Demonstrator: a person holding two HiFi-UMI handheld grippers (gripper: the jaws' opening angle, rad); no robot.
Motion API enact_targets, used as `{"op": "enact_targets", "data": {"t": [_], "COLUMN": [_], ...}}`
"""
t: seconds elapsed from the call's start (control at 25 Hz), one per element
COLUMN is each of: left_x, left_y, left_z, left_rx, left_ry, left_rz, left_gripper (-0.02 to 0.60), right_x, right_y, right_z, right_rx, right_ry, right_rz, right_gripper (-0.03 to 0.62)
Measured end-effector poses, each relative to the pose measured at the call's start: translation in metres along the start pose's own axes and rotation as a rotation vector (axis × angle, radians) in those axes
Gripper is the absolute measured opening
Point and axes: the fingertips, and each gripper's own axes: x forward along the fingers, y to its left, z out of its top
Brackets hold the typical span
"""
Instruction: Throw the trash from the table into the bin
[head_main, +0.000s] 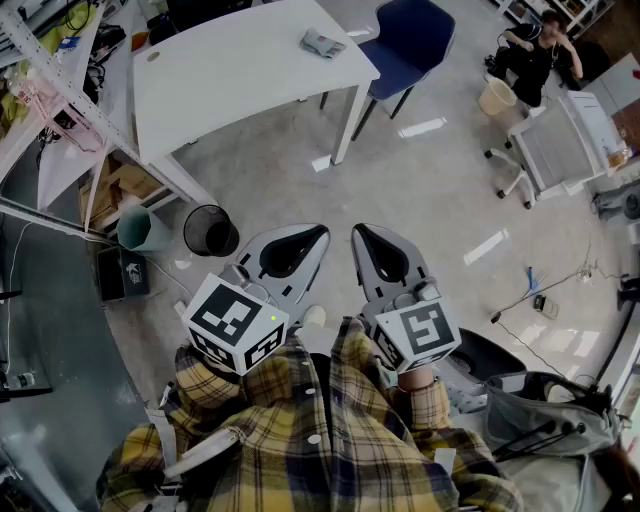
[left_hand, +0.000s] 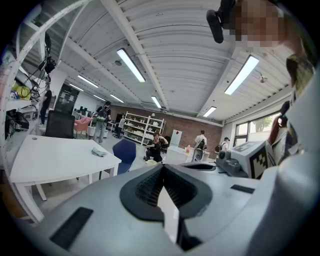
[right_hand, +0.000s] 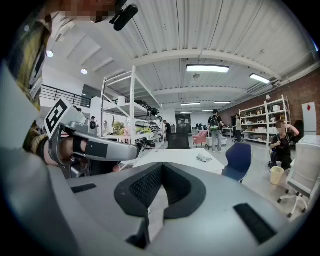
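With my left gripper (head_main: 312, 238) and right gripper (head_main: 365, 240) both pressed together on nothing, the crumpled trash (head_main: 322, 43) lies well away on the white table (head_main: 230, 75), seemingly light and soft, so I'd pinch 1 raised fold.

White table (head_main: 230, 70) and blue chair (head_main: 415, 35) on grey floor (head_main: 430, 190)

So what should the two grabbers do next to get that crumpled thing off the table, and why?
Probably walk up to the white table first. The crumpled grey trash lies on it, well out of reach. The left gripper and right gripper are far from it, jaws together, holding nothing. The black mesh bin stands on the floor beside the table.
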Motion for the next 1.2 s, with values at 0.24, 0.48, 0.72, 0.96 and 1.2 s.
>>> {"op": "enact_targets", "data": {"t": [0.24,0.48,0.72,0.96,1.2], "left_x": [-0.007,-0.016,-0.009,0.012,0.054], "left_y": [0.001,0.001,0.006,0.027,0.072], "left_z": [-0.009,-0.020,-0.029,-0.029,-0.011], "left_rx": [-0.025,-0.048,-0.068,-0.076,-0.061], "left_ry": [-0.009,-0.026,-0.009,0.007,0.003], "left_rz": [0.040,0.090,0.103,0.089,0.072], "left_gripper": [0.008,0.008,0.008,0.008,0.008], "right_x": [-0.003,-0.007,-0.008,0.010,0.056], "right_y": [0.003,0.004,-0.003,-0.022,-0.065], "right_z": [-0.007,-0.019,-0.029,-0.037,-0.024], "right_rx": [0.005,0.020,0.038,0.056,0.055], "right_ry": [0.002,0.019,0.041,0.062,0.049], "right_rz": [0.022,0.049,0.049,0.026,0.004], "right_gripper": [-0.002,-0.002,-0.002,-0.002,-0.002]}}
